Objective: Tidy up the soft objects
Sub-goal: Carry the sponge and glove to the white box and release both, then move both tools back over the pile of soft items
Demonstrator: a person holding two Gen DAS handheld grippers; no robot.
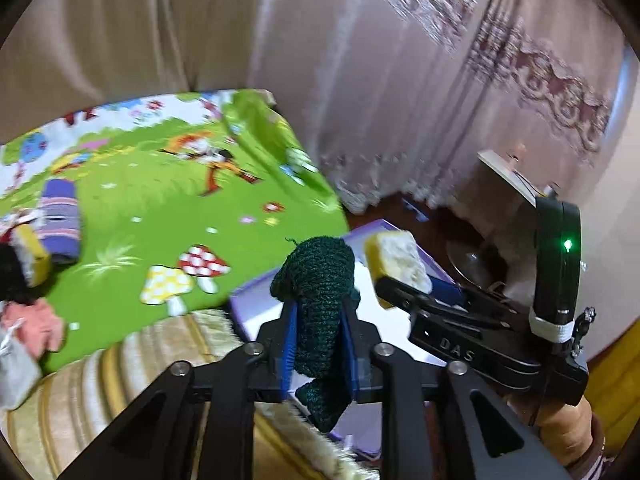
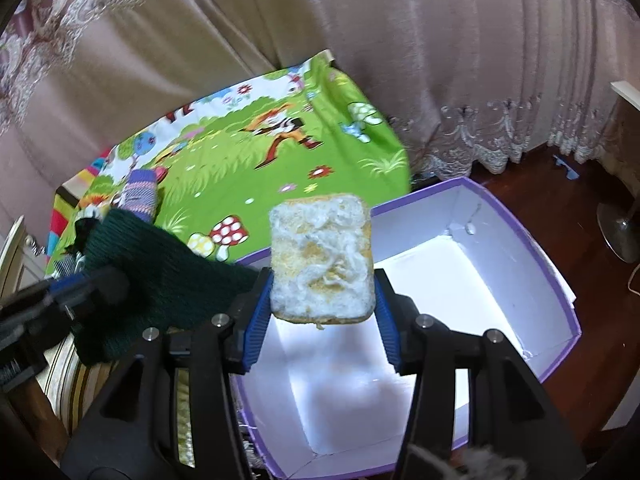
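The right gripper (image 2: 324, 300) has its jaws closed on a sponge (image 2: 322, 258), which hangs over the near half of the open white-lined box (image 2: 560, 280). The box floor under it is bare, with free room out to the purple rim at 3 o'clock and the far wall at 1 o'clock. At 9 o'clock the left gripper (image 1: 318, 340) clamps a dark green knit (image 1: 316, 300), whose loose end droops below the jaws, just above the box's near left rim. The two grippers sit close side by side, barely apart. Past the box at 11 o'clock lies the green mat (image 2: 248, 160), its right edge ending beside the box. A striped sock (image 1: 60, 220) and a second sponge (image 1: 30, 252) lie on its far left part. Curtains (image 2: 360, 20) close the far side.
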